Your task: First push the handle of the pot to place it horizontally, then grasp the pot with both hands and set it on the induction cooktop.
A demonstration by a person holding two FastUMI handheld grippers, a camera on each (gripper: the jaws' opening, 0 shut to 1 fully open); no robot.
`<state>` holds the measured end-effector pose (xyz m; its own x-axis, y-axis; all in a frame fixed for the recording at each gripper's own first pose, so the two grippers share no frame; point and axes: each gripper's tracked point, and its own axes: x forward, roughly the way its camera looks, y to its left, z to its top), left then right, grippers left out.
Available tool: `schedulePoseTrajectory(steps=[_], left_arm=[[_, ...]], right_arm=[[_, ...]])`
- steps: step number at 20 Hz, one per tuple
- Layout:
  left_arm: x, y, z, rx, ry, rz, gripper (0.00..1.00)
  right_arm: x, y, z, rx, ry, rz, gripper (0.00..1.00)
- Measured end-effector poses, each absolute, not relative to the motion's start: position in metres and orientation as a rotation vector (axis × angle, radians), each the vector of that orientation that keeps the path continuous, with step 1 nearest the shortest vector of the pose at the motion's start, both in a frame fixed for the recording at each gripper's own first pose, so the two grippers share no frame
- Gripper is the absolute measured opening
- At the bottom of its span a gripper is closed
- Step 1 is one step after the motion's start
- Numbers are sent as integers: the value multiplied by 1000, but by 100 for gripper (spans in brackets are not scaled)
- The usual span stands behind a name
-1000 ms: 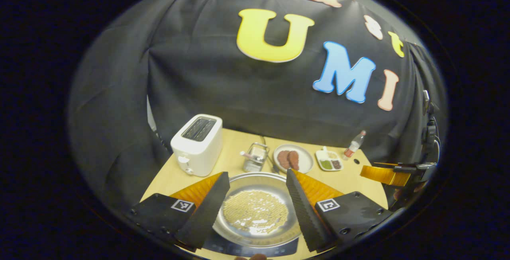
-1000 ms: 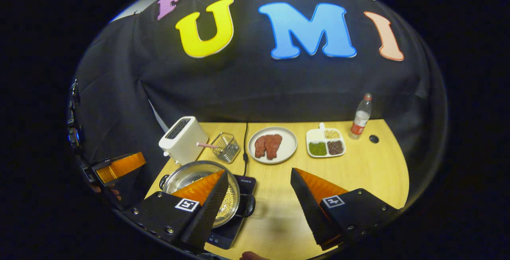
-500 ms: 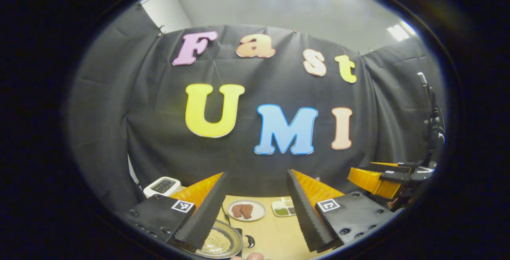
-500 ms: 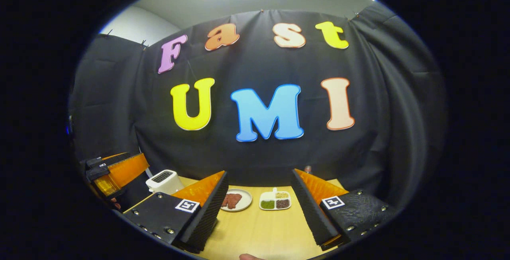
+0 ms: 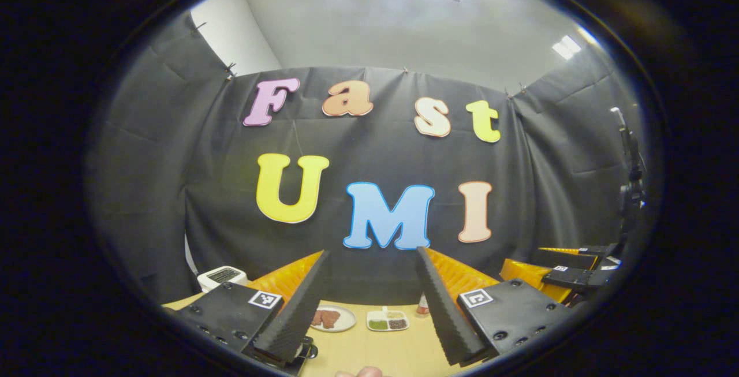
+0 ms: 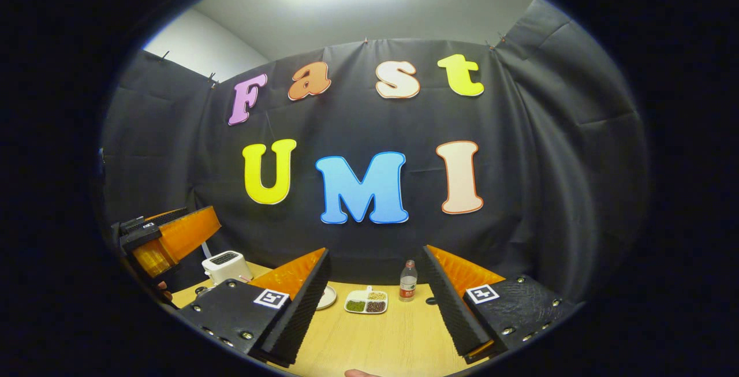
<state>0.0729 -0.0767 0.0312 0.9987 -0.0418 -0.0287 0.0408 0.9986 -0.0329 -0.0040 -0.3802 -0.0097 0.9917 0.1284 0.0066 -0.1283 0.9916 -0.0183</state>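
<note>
Pot: a dark rounded piece (image 5: 310, 351) is peeking out beside the left gripper's (image 5: 372, 250) finger at the table's (image 6: 375, 342) near edge, and whether it is the pot's handle cannot be told. Both grippers are hanging above that near edge, facing the booth wall. The left gripper's fingers are standing spread wide, gripping nothing; the right gripper's (image 6: 376, 249) fingers are likewise gaping apart and holding nothing. Along the table's far edge, a toaster (image 6: 226, 264) is sitting at the left corner, then a plate of meat (image 5: 332, 318), a divided dish (image 6: 365, 303) and a bottle (image 6: 407, 280) just beside it.
</note>
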Motion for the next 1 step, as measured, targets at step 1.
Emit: schedulePoseTrajectory(steps=[1], left_arm=[[70, -80, 28, -27, 35, -32, 95]], right_arm=[[-3, -386, -12, -19, -2, 135, 96]])
